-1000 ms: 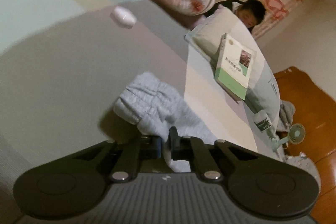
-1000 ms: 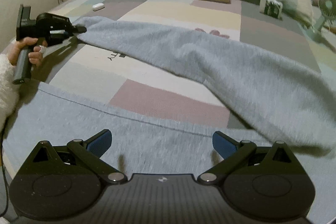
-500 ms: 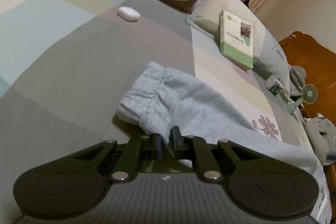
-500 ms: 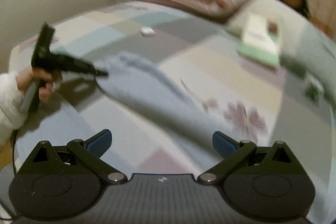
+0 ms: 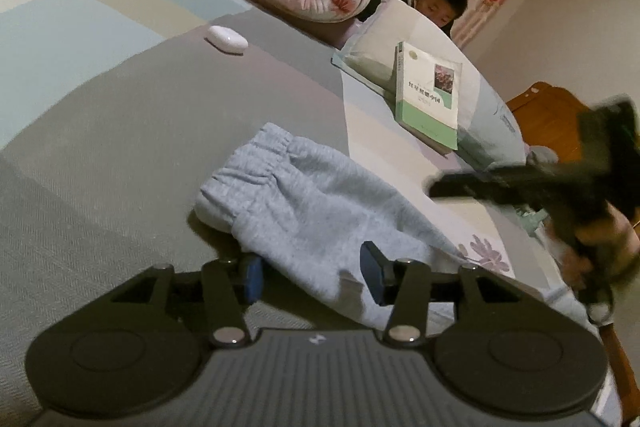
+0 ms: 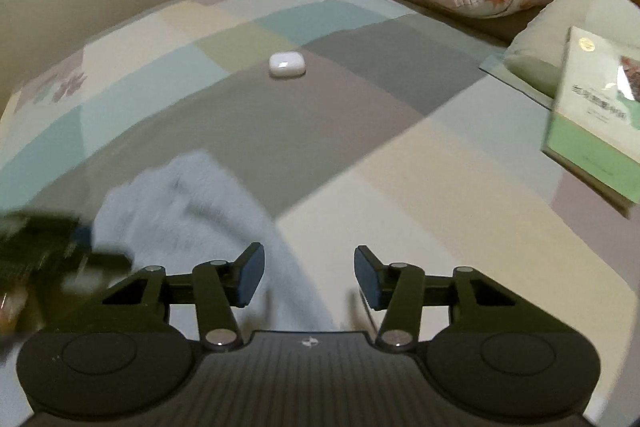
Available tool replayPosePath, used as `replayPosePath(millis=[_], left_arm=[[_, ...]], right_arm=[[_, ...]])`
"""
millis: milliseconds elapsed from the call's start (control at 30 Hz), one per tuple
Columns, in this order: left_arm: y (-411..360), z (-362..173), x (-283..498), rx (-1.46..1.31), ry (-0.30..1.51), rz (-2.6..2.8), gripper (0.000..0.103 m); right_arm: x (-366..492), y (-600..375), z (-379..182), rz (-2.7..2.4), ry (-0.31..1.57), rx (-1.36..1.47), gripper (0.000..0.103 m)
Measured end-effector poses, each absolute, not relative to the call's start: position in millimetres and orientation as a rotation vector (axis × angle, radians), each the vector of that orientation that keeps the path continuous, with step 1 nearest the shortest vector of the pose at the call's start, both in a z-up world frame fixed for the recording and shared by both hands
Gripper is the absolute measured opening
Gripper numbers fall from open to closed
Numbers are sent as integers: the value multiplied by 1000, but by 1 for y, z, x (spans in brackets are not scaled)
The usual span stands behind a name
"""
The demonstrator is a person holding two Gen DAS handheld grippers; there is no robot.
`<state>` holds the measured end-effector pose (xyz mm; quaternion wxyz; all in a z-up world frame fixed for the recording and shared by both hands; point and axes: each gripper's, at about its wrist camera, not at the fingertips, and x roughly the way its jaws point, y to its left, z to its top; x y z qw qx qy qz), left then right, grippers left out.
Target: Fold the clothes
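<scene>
The trousers (image 5: pixel 320 211) have been released by the left gripper (image 5: pixel 311 277), now spread like the right gripper (image 6: pixel 310 277) beside it.

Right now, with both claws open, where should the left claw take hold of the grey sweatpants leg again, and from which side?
Take the gathered elastic cuff of the grey sweatpants, which lies flat on the bed sheet. It is the thickest, firmest edge there. Come from the near side, low along the sheet, the left claw straddling the cuff's edge. Both claws' jaws stand open, the right claw alongside.
</scene>
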<state>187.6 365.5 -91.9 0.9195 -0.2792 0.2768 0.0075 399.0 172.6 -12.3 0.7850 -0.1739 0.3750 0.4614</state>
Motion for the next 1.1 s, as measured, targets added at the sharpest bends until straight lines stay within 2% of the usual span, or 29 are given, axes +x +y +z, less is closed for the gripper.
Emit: replayPosePath(millis=[167,367,500,567,633,700,833,1100], left_arm=[[363,-86,182,-546,569,44,50],[370,-85,176,-559,548,105,50],[374,-90,180,-564,556,118,46],[372,-91,180,-544,552,132,38],[371,-93,182,-516,553,153,22],[370,-94,183,-510,551,145,15],[363,-88,188,-477,579,145,5],[363,-27,231,-362,565,96,4]], right_arm=[[403,202,-38,1016,853,-382,55],[352,208,-51,1069,715,-587,55],[359,213,-47,1085,722,-599,55],[368,213,-48,1092,764,-553,50],[371,209,-48,1123,803,-497,23],[369,206,-47,1131,794,-498,6],[368,203,-38,1092,736,-514,4],[402,195,1,938,609,-493,4]])
